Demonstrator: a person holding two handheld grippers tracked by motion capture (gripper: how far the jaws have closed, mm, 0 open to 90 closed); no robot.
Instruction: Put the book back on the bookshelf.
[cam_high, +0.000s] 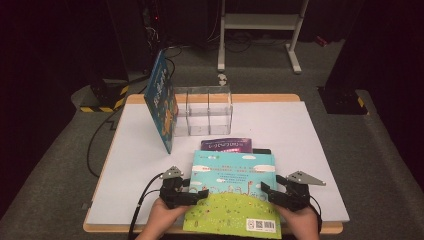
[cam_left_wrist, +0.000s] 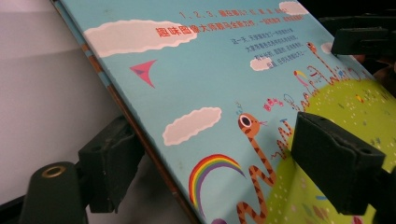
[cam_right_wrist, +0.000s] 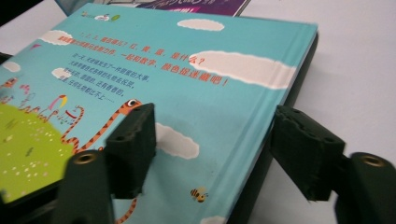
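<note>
Picture book (cam_high: 232, 192), sky-blue cover with green hill at the near end, lies at the near edge of the white table (cam_high: 310, 150), its long axis running away from the person toward the clear divided box (cam_high: 202, 112) at the far side. Its far end overlaps a purple book (cam_high: 227, 144) and something dark under it. Left gripper (cam_high: 202, 192) sits at the book's left long edge, right gripper (cam_high: 265, 189) at the right long edge, both about level with the hill band, so each hand is equally near and the book lies directly between them. Left gripper view: one jaw hangs over the cover, the other under the edge; the edge appears lifted off the table on this side, jaws straddling it with a gap visible between the upper pad and the cover, so I read them as apart, not clamped. Right gripper view: jaws likewise straddle the right edge, one pad over the cover, the other out beside the board's thickness, daylight between; apart, no pinch. A second blue book (cam_high: 162, 102) stands tilted against the left of the box, well clear. Judgement: the coming move turns on both claws biting the opposed long edges at matched points, so the book comes up level rather than twisting.
</note>
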